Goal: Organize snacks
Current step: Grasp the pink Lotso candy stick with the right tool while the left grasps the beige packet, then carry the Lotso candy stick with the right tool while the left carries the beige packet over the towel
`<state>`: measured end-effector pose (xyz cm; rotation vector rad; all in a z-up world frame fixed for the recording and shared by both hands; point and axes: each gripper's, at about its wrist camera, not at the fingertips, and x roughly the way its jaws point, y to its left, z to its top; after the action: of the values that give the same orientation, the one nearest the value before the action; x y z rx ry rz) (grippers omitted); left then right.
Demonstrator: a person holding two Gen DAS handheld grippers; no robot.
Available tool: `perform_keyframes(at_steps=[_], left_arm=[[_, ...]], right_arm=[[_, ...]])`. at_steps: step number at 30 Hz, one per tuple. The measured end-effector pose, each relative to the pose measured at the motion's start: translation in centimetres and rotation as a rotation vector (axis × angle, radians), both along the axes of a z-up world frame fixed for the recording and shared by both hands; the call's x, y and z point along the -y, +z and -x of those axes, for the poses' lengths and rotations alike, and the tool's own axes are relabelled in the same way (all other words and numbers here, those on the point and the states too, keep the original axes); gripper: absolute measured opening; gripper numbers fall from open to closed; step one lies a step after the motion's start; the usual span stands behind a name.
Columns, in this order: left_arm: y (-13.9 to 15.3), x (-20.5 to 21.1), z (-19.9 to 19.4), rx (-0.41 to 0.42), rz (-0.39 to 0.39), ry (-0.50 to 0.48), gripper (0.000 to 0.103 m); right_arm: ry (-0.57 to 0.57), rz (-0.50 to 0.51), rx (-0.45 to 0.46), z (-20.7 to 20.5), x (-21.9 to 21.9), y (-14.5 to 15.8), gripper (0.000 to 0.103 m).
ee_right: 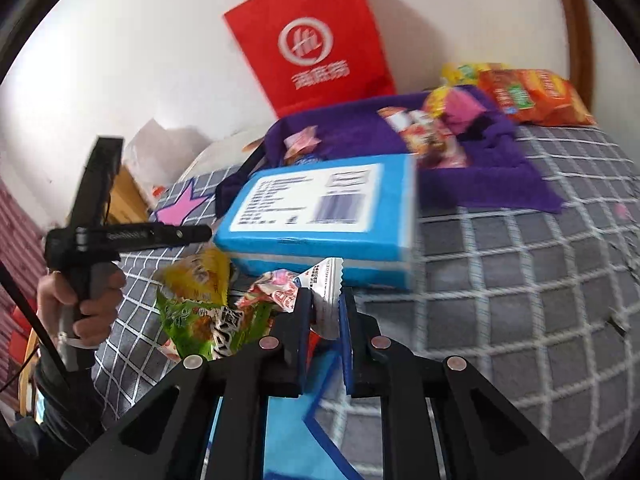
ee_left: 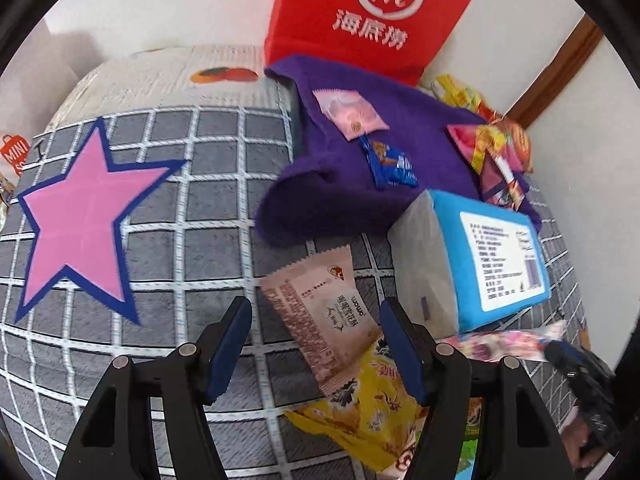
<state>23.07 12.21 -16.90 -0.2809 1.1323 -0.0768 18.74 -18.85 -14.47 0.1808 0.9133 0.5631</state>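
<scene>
My left gripper [ee_left: 316,322] is open and empty above a beige snack packet [ee_left: 320,308] lying on a yellow packet [ee_left: 368,416] on the checked bedspread. My right gripper [ee_right: 325,304] is shut on a white snack packet [ee_right: 326,292] and holds it above a pile of loose packets [ee_right: 204,308]. A purple felt tray [ee_left: 340,184] holds a pink packet [ee_left: 350,114], a blue packet [ee_left: 390,164] and several bright packets [ee_left: 496,152]. The tray also shows in the right wrist view [ee_right: 492,176]. The left gripper shows in the right wrist view [ee_right: 200,233] at the left.
A blue box [ee_left: 492,256] stands between the snack pile and the tray; it also shows in the right wrist view [ee_right: 320,216]. A red paper bag [ee_left: 372,12] leans on the wall behind the tray. An orange snack bag [ee_right: 532,98] lies at the far right.
</scene>
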Motion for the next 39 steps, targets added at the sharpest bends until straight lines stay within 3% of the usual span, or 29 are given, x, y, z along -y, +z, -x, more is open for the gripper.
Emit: perform_keyframes(at_steps=[7, 9, 14, 16, 18, 23, 29, 32, 33, 39], left_arm=[[-1.1, 2.1, -0.9, -0.013, -0.088, 0.003, 0.062], [-1.2, 2.5, -0.9, -0.005, -0.119, -0.001, 0.055], [-0.9, 2.4, -0.5, 0.023, -0.133, -0.016, 0.051], [-0.5, 1.4, -0.1, 0.032, -0.126, 0.009, 0.051], [-0.2, 0.6, 0.0, 0.029, -0.131, 0.018, 0.051], [0.5, -1.5, 0.9, 0.018, -0.144, 0.052, 0.051], [0.5, -2.6, 1.1, 0.017, -0.123, 0.073, 0.048], [0.4, -2.9, 1.3, 0.02, -0.102, 0.077, 0.047], [0.5, -3.1, 1.4, 0.023, -0.092, 0.078, 0.046], [1.5, -3.7, 1.7, 0.042, -0.069, 0.091, 0.046]], right_arm=[[-0.093, 0.033, -0.022, 3.0, 5.7, -0.1, 0.012], [-0.09, 0.065, -0.041, 4.1, 6.7, -0.5, 0.012], [-0.044, 0.161, -0.095, 5.6, 7.0, -2.0, 0.016], [-0.054, 0.179, -0.059, 5.6, 7.0, -1.7, 0.023], [-0.059, 0.171, -0.025, 5.2, 6.8, -1.2, 0.048], [0.019, 0.201, 0.062, 3.0, 4.3, -0.1, 0.058], [0.092, 0.281, 0.021, 0.6, 0.7, -2.4, 0.056], [0.111, 0.354, 0.014, 0.3, -0.3, -4.2, 0.042], [0.094, 0.345, 0.037, 0.5, -0.1, -4.0, 0.025], [0.046, 0.311, 0.032, 1.0, 1.5, -2.7, 0.023]])
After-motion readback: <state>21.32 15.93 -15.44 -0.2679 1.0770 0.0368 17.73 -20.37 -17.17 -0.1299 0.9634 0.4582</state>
